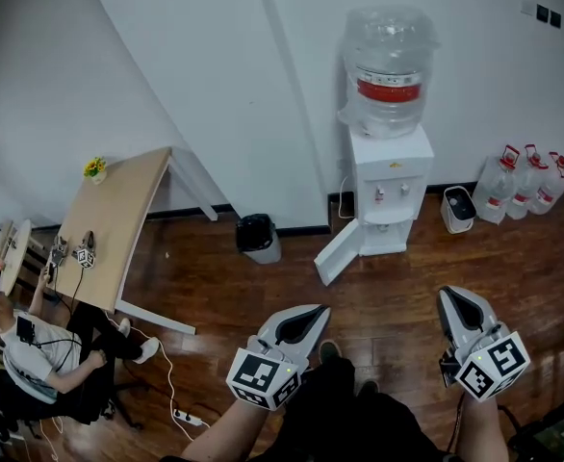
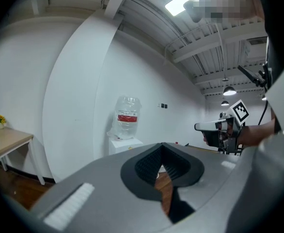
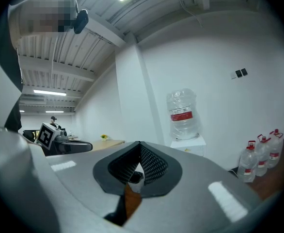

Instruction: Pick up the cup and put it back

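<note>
- At the bottom of the head view, the left gripper [image 1: 319,310] and the right gripper [image 1: 447,295] are held above the wooden floor [image 1: 397,287]; each pair of jaws is drawn together at the tips with nothing caught between; this is borne out in each gripper's own view, where only floor is seen through the hollow behind the tips
- No cup can be made out in any view; it is judged to be somewhere about the water dispenser [image 1: 390,200] at upper centre-right, whose lower door [image 1: 338,253] is swung open; this cannot be confirmed
- Risks: if the jaws are not parted before the approach, the cup would be pushed over rather than gripped; the open door could be struck on the way in; a black bin [image 1: 260,238] and a white bin [image 1: 458,209] are set on either side of the dispenser and could be clipped
- Writing: a red band is carried on the dispenser's bottle [image 1: 388,65], its print too small to be read; only black-and-white square markers are borne on the grippers' cubes; red caps are seen on the spare jugs [image 1: 523,183] at right
</note>
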The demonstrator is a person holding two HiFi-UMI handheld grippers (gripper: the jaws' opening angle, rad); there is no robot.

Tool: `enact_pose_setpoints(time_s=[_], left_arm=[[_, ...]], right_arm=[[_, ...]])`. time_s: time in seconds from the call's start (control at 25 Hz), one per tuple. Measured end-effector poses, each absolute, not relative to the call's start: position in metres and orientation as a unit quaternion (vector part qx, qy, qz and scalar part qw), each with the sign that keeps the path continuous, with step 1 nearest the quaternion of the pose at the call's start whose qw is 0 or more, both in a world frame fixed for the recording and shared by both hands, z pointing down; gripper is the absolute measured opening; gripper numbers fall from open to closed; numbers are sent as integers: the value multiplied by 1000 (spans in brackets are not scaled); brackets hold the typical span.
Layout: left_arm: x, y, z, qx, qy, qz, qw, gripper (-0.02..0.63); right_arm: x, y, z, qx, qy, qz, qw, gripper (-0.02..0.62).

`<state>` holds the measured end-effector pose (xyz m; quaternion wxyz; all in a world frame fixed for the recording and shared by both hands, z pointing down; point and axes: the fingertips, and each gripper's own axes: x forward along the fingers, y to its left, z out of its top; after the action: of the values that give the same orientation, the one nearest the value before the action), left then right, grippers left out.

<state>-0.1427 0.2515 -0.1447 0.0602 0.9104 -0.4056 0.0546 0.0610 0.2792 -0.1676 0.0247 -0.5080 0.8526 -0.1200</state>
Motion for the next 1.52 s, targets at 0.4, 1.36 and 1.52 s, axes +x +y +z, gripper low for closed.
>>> enact_pose_setpoints(time_s=[0.4,1.36,1.52], left_arm=[[-120,171,-136,932,-360,41,33,9],[-117,-9,-111,939,-337,50,37,9],[-98,-15,-125,933,-357,40,35,9]], right_arm=[[61,200,-167,-527,842,-113,13,0],[65,8,-147,-538,832,-131,10,0],[84,-3,-153,-522,843,-129,10,0]])
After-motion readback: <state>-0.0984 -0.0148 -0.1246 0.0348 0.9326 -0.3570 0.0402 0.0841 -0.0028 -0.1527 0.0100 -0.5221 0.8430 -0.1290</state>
